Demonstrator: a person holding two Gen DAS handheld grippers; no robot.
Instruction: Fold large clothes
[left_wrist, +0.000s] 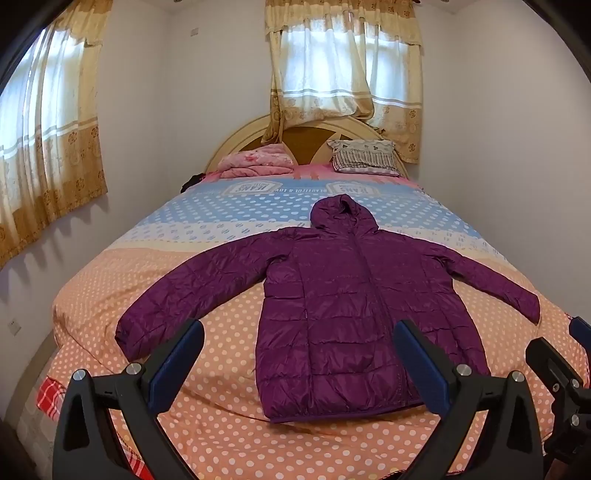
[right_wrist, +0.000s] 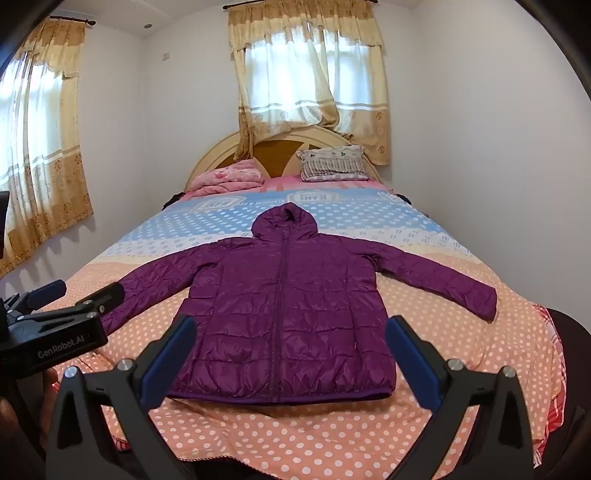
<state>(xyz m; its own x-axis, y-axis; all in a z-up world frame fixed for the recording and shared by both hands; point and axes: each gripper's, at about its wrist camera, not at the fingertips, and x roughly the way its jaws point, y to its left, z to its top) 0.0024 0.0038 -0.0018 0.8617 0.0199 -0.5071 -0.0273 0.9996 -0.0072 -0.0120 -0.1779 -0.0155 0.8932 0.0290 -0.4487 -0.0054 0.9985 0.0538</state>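
A purple hooded puffer jacket (right_wrist: 280, 306) lay front-up on the polka-dot bed (right_wrist: 295, 435), sleeves spread (apparently laid out ready for folding), while the left gripper (left_wrist: 299, 354) and right gripper (right_wrist: 291, 350) hovered short of its hem, fingers wide apart, holding nothing.

bed (left_wrist: 229, 424) under polka-dot sheet: orange near foot, pale band, then blue, pink at head. arched cream headboard (left_wrist: 236, 138) against far wall. folded pink blanket (left_wrist: 258, 160) at head, left side. patterned pillow (left_wrist: 364, 155) at head, right side, well apart from blanket. beige curtains (left_wrist: 343, 62) over window behind headboard; second curtained window (left_wrist: 48, 122) on left wall.
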